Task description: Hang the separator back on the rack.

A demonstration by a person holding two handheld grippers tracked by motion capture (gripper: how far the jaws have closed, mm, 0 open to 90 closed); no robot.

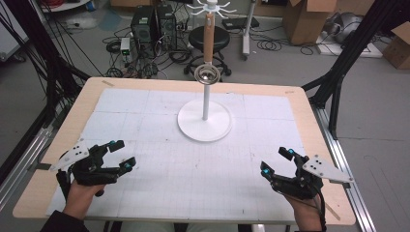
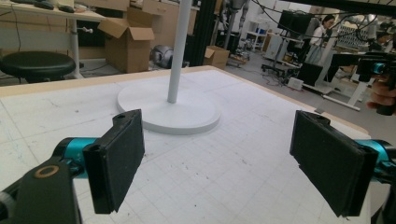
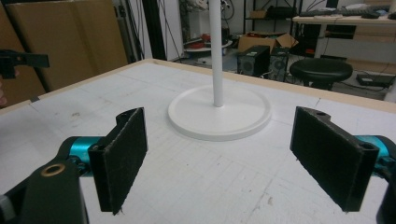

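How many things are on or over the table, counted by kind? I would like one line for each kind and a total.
Grippers: 2, the left gripper and the right gripper, both open and holding nothing.
White stand: 1, the stand with a round base and an upright pole.
Shiny metal piece hanging by the pole: 1, the metal piece.
Total: 4

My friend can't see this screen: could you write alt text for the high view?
A person holds an open left claw and an open right claw low over a white gridded mat. Between and beyond them rises a white stand with a round base, a shiny ladle hanging from it.
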